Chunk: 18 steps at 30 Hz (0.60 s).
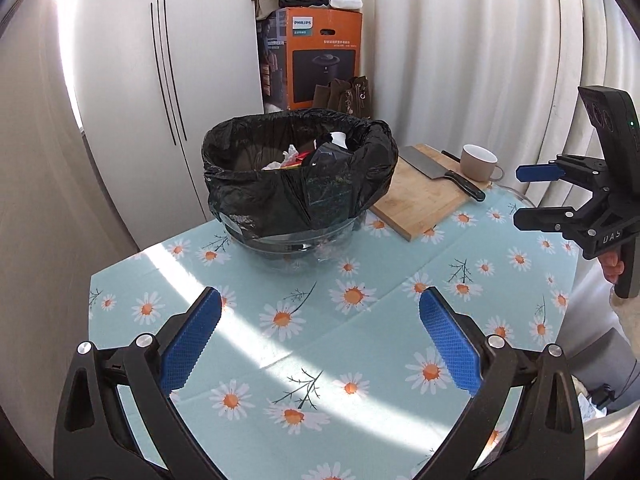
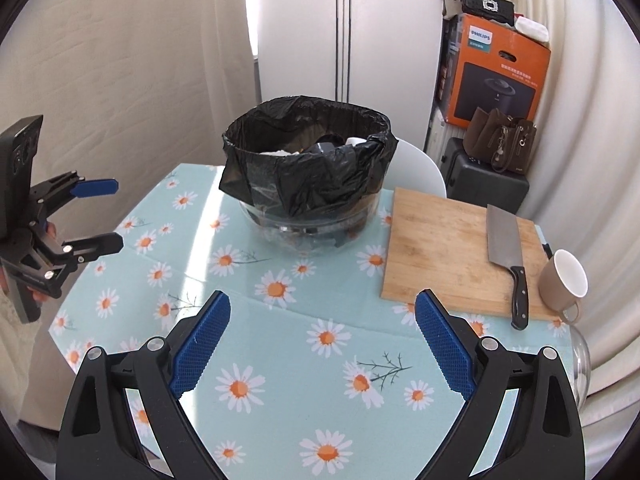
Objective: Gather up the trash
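Observation:
A clear bin lined with a black trash bag [image 1: 298, 184] stands at the far side of the daisy-print table [image 1: 340, 344]; it also shows in the right wrist view [image 2: 308, 176]. Crumpled paper and wrappers [image 1: 308, 152] lie inside it. My left gripper [image 1: 320, 336] is open and empty above the table, short of the bin. My right gripper [image 2: 322, 340] is open and empty too. The right gripper shows at the right edge of the left wrist view [image 1: 520, 196]. The left gripper shows at the left edge of the right wrist view [image 2: 114, 216].
A wooden cutting board [image 2: 448, 248] with a cleaver [image 2: 506, 256] lies right of the bin. A beige mug [image 2: 564, 280] stands by the board. An orange Philips box [image 2: 500, 76], bags and curtains are behind the table. A white chair back [image 2: 416, 168] is behind the bin.

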Tool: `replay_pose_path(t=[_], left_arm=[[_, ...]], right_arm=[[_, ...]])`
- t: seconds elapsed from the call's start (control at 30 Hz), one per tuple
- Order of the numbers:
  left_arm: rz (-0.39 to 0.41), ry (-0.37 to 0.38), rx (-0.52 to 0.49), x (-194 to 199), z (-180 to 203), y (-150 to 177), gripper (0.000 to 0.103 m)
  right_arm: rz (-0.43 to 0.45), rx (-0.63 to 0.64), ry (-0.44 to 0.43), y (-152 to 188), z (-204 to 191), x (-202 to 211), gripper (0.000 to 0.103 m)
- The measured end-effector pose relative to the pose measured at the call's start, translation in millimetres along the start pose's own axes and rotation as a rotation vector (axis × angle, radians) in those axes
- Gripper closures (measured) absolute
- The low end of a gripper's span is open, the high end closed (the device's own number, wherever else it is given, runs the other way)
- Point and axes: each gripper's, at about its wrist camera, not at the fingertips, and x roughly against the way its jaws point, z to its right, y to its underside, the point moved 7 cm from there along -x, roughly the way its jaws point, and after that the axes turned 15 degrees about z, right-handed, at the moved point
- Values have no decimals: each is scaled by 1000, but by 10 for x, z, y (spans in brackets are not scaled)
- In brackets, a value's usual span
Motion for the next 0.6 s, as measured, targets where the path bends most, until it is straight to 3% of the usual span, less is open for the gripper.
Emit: replay_pose_path(t=[0.6], left_arm=[[-2,-23,1,188,165,191,6]], right_arm=[[-19,2,-14,275,-147,317,14]])
